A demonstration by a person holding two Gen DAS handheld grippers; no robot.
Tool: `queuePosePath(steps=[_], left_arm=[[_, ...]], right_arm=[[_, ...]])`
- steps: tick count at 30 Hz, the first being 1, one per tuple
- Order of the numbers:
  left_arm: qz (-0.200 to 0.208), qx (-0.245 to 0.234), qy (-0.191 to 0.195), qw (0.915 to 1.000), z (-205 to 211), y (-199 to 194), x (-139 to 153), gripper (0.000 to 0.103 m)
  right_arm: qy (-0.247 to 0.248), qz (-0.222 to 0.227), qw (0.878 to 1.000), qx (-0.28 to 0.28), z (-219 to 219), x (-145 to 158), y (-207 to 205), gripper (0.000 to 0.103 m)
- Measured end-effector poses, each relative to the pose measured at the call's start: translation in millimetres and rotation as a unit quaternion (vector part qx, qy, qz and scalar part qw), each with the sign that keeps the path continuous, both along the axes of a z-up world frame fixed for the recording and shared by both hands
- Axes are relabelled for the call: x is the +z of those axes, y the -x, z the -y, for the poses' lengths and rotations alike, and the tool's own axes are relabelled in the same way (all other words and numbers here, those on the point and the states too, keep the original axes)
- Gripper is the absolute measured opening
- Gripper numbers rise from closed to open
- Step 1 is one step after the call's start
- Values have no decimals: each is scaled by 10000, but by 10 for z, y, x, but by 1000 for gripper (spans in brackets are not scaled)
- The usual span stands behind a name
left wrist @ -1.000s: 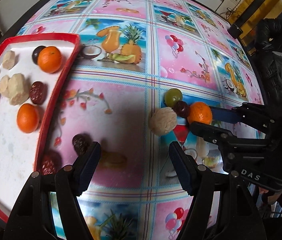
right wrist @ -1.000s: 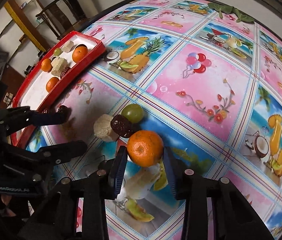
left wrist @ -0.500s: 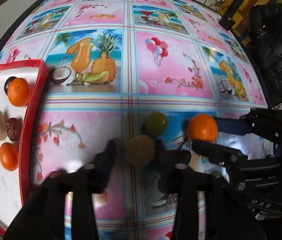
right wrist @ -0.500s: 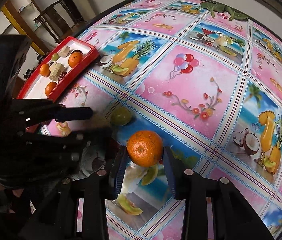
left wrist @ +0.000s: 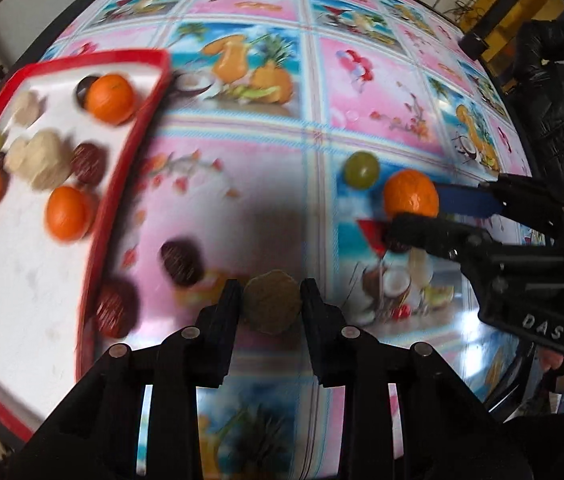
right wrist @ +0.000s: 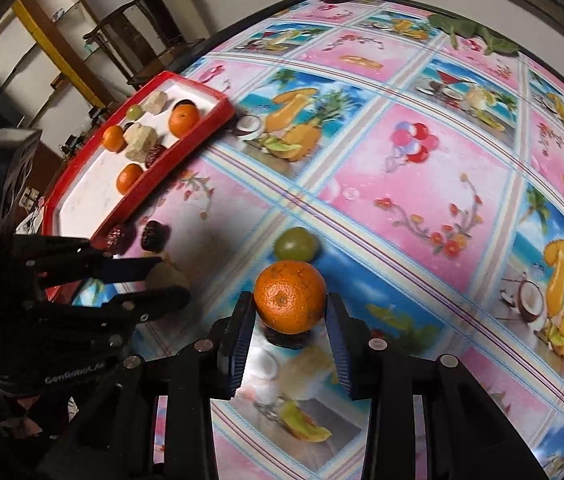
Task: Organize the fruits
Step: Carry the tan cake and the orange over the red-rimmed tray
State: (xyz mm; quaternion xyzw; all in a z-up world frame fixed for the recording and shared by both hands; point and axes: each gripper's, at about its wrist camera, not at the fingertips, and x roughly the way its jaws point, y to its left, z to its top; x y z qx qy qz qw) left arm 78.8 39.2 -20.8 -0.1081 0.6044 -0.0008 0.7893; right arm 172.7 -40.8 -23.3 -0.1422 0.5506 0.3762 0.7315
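Left tool [left wrist: 272, 294]: jaws have just been closing and now pinch a pale, rough lump [left wrist: 272, 300], likely a peeled fruit, though the left view is blurred. It sits at the fingertips only, above the bench [left wrist: 361, 92]. Right tool [right wrist: 289, 312]: narrow gap, pads pressed on both sides of an orange [right wrist: 289, 296], which rides high between the fingers over a dark fruit [right wrist: 286, 339] under it.

Red tray [right wrist: 138, 196] lies to the left, already carrying oranges, pale lumps, dark fruits and a grape. Loose on the bench: a green grape [right wrist: 295, 244] just behind the orange, two dark fruits [right wrist: 154, 235] beside the tray's near rim.

Risks:
- The lump is held shallow; a quick swing toward the tray could roll it out.
- It looks soft, so a harder squeeze may crush it.
- The orange is round and gripped above its middle; it may squirt forward and knock the grape.
- Both tools head the same way; they could collide.
- A low pass may clip the tray rim or the dark fruits.
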Motion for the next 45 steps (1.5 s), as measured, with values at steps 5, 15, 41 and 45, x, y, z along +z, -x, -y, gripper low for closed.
queuePosePath(steps=[5, 15, 41, 45], left_arm=[[17, 155, 23, 9999, -77, 182, 58, 28], [121, 284, -17, 9995, -169, 305, 179, 28], [269, 473, -182, 9984, -426, 428, 373, 28], [304, 571, -239, 9976, -538, 460, 415, 28]], right_arm=[[-20, -3, 9998, 193, -146, 16, 86, 37], [-129, 58, 9988, 471, -373, 116, 248, 37], [-184, 196, 9969, 744, -605, 283, 377, 37], [-216, 221, 9958, 857, -711, 321, 400, 37]])
